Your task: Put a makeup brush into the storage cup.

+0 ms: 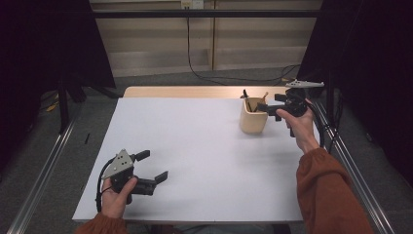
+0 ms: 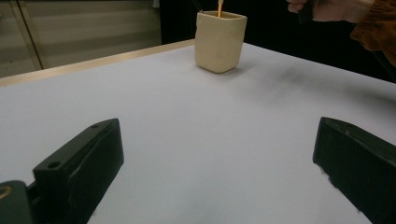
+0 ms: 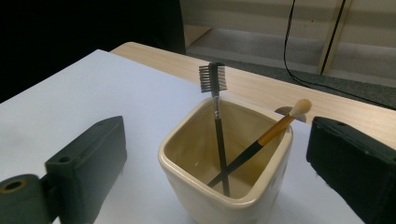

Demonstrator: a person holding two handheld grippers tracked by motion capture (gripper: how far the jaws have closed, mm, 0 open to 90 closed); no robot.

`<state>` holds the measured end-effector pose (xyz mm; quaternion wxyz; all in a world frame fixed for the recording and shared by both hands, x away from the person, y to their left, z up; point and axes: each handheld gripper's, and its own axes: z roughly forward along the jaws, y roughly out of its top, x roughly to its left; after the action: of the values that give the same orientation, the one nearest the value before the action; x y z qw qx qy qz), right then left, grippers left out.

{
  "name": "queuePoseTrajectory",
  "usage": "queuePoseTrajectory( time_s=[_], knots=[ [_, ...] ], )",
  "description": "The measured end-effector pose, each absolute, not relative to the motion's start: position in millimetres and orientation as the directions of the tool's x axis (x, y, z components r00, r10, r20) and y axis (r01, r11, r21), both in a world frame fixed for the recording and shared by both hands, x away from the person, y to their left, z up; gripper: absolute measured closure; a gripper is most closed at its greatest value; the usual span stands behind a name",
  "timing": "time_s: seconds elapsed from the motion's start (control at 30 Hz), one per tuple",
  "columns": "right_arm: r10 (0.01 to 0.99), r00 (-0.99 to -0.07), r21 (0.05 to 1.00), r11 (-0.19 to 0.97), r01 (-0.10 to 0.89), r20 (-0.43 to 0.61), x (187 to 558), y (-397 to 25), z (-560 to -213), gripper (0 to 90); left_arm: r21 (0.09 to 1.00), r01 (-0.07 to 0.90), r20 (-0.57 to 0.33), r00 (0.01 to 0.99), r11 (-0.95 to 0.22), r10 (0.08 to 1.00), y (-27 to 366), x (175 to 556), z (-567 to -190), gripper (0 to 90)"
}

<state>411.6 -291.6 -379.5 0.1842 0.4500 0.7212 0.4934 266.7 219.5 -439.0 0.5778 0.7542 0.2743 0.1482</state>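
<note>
The right gripper (image 1: 267, 108) is hovering at the far right part of the table (image 1: 195, 146), just beside the cream cup (image 1: 253, 119), with the person's right hand (image 1: 298, 122) wrapped around its body. Its jaws are standing wide apart and are clamping nothing; in the right gripper view they are flanking the cup (image 3: 229, 172) on either side without touching it. The cup is square-sided with rounded corners and is standing upright on the white table surface, near the far edge where a strip of bare wood is showing. Two tools are leaning inside the cup: a comb brush (image 3: 215, 93) with a dark handle and a toothed head rising above the rim, and a small makeup brush (image 3: 275, 128) with an orange-and-black handle and a pale tip resting against the rim on the side away from the comb brush. Their handles are crossing low inside the cup. The left gripper (image 1: 151, 168) is sitting at the near left part of the table, well apart from the cup, held by the left hand (image 1: 116, 197). Its jaws are also standing wide apart and empty; in the left gripper view the cup (image 2: 219, 41) is appearing far ahead between them.
</note>
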Motion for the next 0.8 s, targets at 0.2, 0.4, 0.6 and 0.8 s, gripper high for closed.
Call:
queuePoseTrajectory(
  time_s=[0.2,0.4,0.6,0.8],
  knots=[
    [0.823,-0.542,0.884,0.112,0.453,0.173,404.1,-289.9,-379.8,1.0,0.955,0.234,-0.088,0.809,-0.182,0.580,220.4,263.8,-437.7,1.8],
    [0.818,-0.549,0.888,0.112,0.445,0.172,393.4,-290.7,-383.5,1.3,0.955,0.239,-0.093,0.805,-0.176,0.586,221.7,264.0,-437.7,1.8],
    [0.824,-0.538,0.887,0.103,0.451,0.178,380.5,-291.9,-388.0,2.0,0.959,0.238,-0.103,0.803,-0.157,0.587,222.1,263.1,-437.5,1.8],
    [0.821,-0.537,0.892,0.080,0.445,0.194,365.6,-295.9,-390.4,1.8,0.961,0.233,-0.104,0.803,-0.149,0.587,222.1,263.0,-437.1,1.8]
  ],
)
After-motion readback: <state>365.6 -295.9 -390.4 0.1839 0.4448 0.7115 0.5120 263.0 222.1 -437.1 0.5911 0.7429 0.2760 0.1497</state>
